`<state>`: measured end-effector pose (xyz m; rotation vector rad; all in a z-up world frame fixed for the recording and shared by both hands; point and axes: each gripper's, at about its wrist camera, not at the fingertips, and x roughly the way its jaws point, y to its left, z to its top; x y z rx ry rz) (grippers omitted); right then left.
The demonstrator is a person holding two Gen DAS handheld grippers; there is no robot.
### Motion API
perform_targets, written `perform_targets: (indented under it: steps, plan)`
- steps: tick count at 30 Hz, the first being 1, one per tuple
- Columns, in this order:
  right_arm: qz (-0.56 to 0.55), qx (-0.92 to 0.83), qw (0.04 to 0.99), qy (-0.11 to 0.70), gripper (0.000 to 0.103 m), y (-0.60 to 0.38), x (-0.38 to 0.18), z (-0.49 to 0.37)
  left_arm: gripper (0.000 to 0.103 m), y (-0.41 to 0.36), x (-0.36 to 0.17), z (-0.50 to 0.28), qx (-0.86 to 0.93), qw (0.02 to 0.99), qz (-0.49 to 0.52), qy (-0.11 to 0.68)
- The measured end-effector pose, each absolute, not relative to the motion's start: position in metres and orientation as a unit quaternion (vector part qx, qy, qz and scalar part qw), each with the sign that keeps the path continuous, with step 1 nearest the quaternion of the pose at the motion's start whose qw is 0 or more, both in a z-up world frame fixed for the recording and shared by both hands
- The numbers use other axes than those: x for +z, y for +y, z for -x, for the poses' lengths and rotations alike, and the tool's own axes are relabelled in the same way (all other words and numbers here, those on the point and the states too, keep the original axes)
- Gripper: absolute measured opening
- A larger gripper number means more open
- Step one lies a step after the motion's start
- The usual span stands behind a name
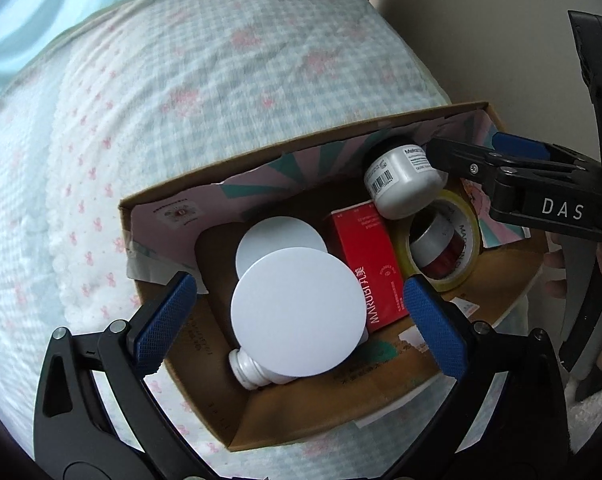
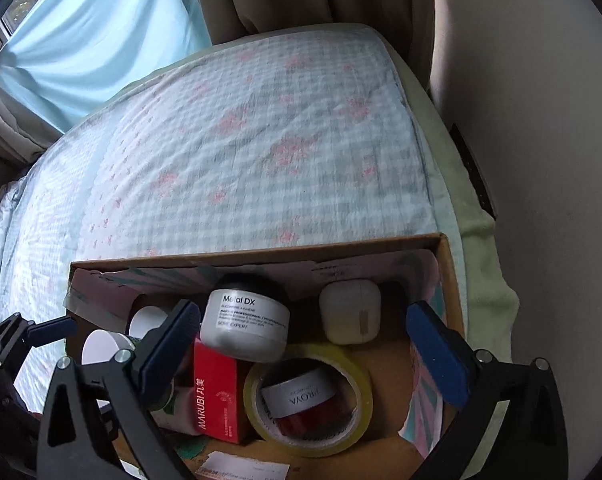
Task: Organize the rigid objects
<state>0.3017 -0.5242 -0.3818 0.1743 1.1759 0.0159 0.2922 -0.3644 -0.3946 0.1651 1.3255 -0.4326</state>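
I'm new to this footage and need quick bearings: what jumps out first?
A cardboard box on the checked bedspread, crammed with toiletries. A red carton stands mid-box beside a yellow tape roll ringing a red jar, with a white Metal DX jar tipped on top. Both open hand-held grippers, left and right, hover above.

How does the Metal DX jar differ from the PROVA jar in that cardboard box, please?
The Metal DX jar is white with a black lid; the PROVA jar is red under a silver lid. The Metal DX jar leans on the red MARUBI box; the PROVA jar sits inside the yellow tape roll. Both lie tipped over.
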Motion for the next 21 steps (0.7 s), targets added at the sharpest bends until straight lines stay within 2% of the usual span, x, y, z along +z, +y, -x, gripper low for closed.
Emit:
perform_targets:
  steps: [13, 21]
  plan:
    - [-0.084, -0.022, 0.839, 0.536, 0.103, -0.524, -0.332, -0.267, 0.103, -0.336, -0.353, -0.264, -0.194, 0.778, -0.061, 0.595]
    - [-0.063, -0.023, 0.856, 0.512, 0.103, -0.491, -0.266, -0.241, 0.103, -0.288, -0.279, -0.238, -0.182, 0.811, -0.034, 0.555]
